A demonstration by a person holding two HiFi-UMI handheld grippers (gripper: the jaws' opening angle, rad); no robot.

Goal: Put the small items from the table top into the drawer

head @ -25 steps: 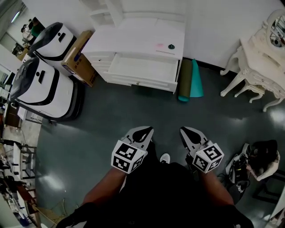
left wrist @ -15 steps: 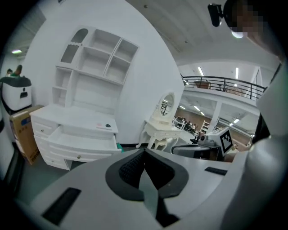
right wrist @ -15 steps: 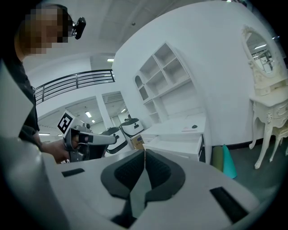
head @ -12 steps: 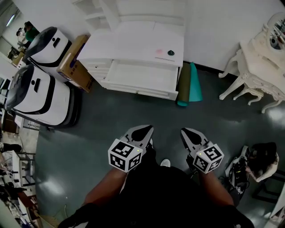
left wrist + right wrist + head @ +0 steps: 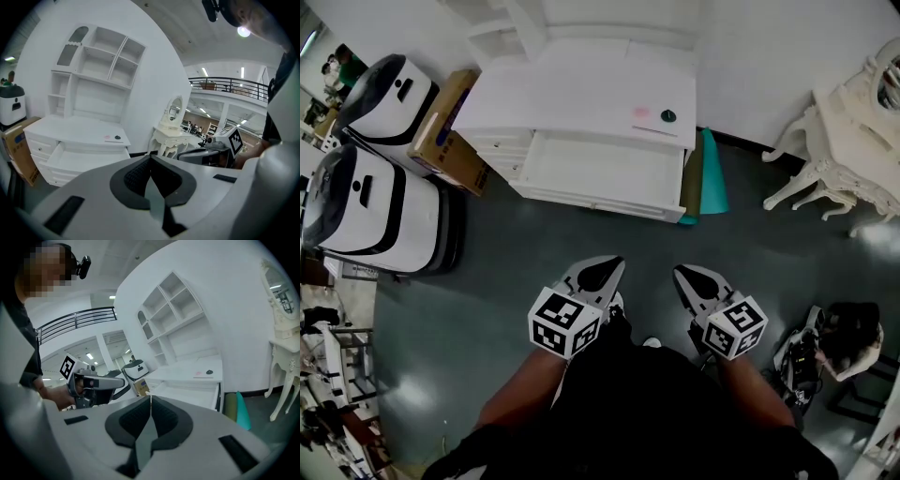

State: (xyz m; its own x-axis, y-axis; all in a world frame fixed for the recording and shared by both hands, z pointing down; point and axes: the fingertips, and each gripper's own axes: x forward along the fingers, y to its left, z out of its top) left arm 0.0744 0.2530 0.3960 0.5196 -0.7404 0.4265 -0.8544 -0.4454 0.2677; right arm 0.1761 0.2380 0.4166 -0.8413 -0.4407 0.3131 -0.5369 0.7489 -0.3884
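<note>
I'm facing the open drawer (image 5: 605, 173), well apart from it.
Only the gripper views are showing the railing (image 5: 225, 83); left gripper (image 5: 604, 269) and right gripper (image 5: 690, 277) are hovering side by side, jaws together, empty.

I am standing in a big open hall staged as a test lab: a white desk (image 5: 581, 94) and ornate dressing table (image 5: 853, 141) are sitting on bare grey floor (image 5: 534, 244), bulky white machines (image 5: 375, 202) are standing alongside, and a railed mezzanine (image 5: 229, 83) is running overhead.

Smooth white-painted tabletop (image 5: 572, 98) and drawer (image 5: 605, 169), satin. Left of the tabletop, brown cardboard box (image 5: 445, 131). In front of it, dark grey floor (image 5: 516, 244), polished and glossy with glints. Matt grey plastic jaws, ribbed inside.
</note>
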